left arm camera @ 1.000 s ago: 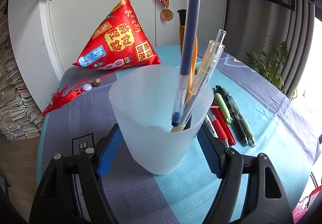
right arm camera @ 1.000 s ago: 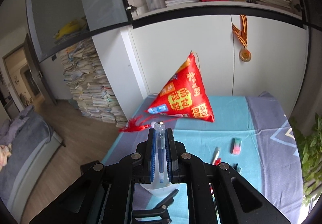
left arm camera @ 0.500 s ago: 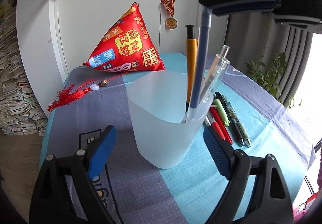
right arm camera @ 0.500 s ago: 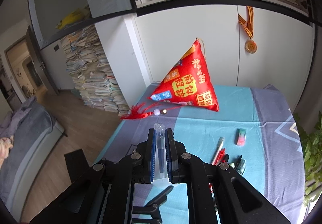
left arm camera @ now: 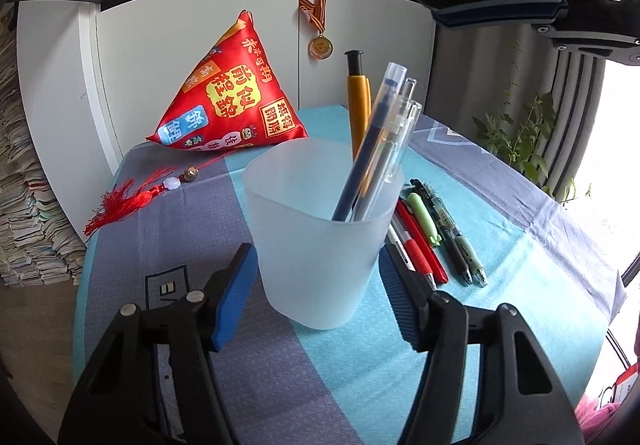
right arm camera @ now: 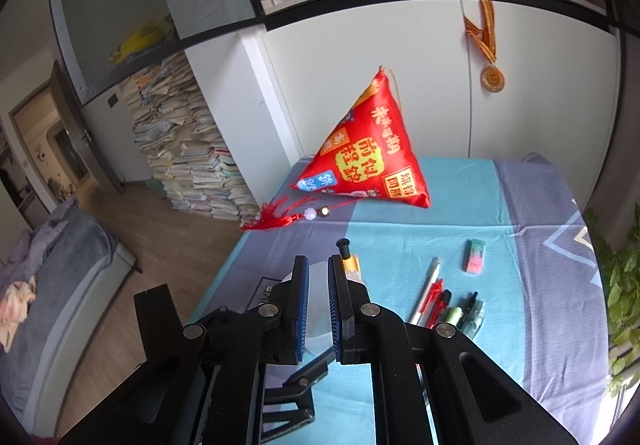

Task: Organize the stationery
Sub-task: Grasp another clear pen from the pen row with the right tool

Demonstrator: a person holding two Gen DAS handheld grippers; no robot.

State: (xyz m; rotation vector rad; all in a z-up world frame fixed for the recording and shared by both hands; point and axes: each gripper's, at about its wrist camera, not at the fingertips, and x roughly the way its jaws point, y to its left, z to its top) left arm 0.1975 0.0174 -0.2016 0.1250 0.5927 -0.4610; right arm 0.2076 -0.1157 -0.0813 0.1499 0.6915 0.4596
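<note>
Table under a teal-and-grey cloth. White cabinets behind with a hanging medal. Plant by the window.

Frosted cup stands on the cloth. It holds a blue pen, an orange pen and clear pens.

Left gripper has just been closing and now clamps the cup's sides. Right gripper is high above the cup, pads almost together, nothing between.

Loose pens lie just right of the cup. Red pyramid pillow and tassel sit behind.

Only the right wrist view shows the eraser, the paper stacks and the bed.
</note>
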